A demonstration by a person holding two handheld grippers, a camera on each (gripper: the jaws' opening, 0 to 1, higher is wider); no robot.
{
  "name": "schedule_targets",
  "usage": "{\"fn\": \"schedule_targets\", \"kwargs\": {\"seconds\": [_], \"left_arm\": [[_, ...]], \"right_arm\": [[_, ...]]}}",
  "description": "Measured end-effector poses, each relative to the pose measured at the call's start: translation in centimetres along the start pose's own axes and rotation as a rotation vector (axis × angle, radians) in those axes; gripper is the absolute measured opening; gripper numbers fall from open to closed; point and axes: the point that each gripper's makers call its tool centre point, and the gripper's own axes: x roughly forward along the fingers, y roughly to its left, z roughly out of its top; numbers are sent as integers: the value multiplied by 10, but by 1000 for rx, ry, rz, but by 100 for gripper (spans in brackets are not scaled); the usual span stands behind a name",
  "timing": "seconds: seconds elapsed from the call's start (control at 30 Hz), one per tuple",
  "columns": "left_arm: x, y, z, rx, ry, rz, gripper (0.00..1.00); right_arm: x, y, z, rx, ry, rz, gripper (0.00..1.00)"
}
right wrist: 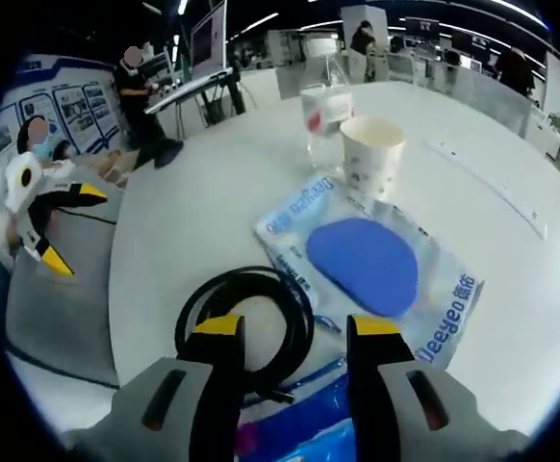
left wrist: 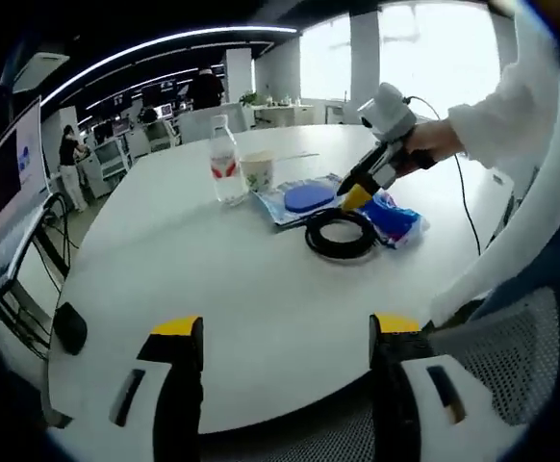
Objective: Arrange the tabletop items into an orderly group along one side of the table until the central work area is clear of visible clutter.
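Note:
On the white round table (left wrist: 213,289) several items sit close together: a clear water bottle (left wrist: 224,159) (right wrist: 323,111), a paper cup (left wrist: 258,173) (right wrist: 371,154), a blue oval pad in a clear printed bag (left wrist: 304,199) (right wrist: 362,262), a black cable coil (left wrist: 341,234) (right wrist: 246,318) and a blue packet (left wrist: 395,219) (right wrist: 299,423). My right gripper (right wrist: 294,327) (left wrist: 357,195), held by a hand (left wrist: 434,140), is open over the coil's near edge, with part of the ring between its jaws. My left gripper (left wrist: 285,332) (right wrist: 78,226) hangs open at the table's near edge, holding nothing.
A grey mesh chair (left wrist: 511,356) stands by the table's near right edge. A small dark object (left wrist: 68,327) lies at the table's left edge. A thin pale strip (right wrist: 492,188) lies on the table beyond the cup. Desks, monitors and people fill the background.

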Motion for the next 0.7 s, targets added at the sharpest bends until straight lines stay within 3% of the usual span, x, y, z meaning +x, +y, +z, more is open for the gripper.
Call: {"fn": "schedule_targets", "kwargs": {"seconds": [0.37, 0.5, 0.7], "left_arm": [[1, -2, -2, -1, 9, -3, 71], [1, 0, -3, 12, 15, 6, 70], [2, 0, -4, 16, 22, 9, 70]], "right_arm": [[11, 8, -7, 20, 18, 0, 38], [14, 9, -15, -7, 52, -3, 37], [19, 3, -20, 33, 66, -15, 32]]}}
